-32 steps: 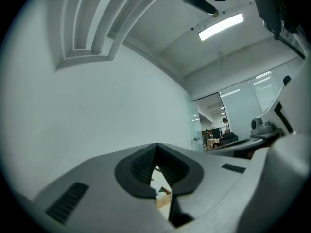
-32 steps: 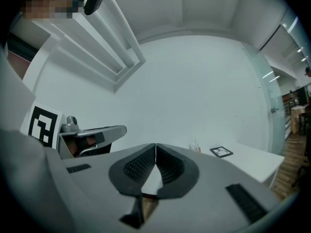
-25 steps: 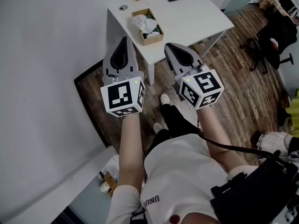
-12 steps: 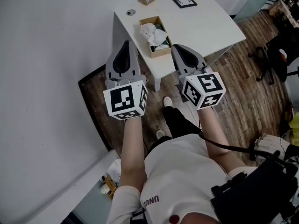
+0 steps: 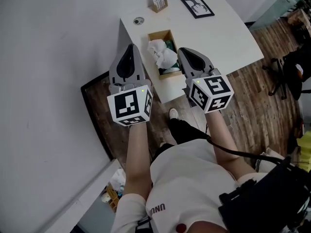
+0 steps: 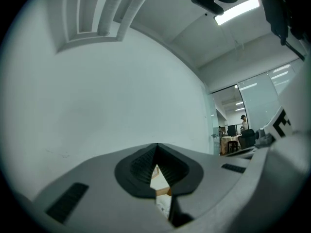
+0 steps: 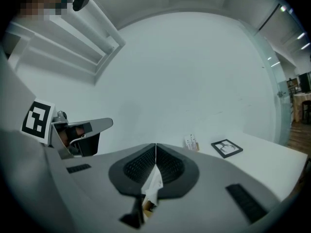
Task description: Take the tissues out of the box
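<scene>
- Counter [image 5: 233, 38], one: drawn closer over the last second.
- Box [image 5: 160, 33], one, open: now between left gripper [image 5: 130, 46] and right gripper [image 5: 181, 51].
- Tissues [image 5: 163, 55], one crumpled heap, inside the box.
- Fingers [image 6: 138, 166], two pairs: closed, empty. The approach looks near done, with no grasp yet.
- Picture frame [image 5: 197, 7], one, and card holder [image 5: 158, 1], one: beyond the fingers.

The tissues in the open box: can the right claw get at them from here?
Probably yes. The tissues heap out of the uncovered box, close to the right claw, with nothing between them. The claw is shut, so it must open first.
</scene>
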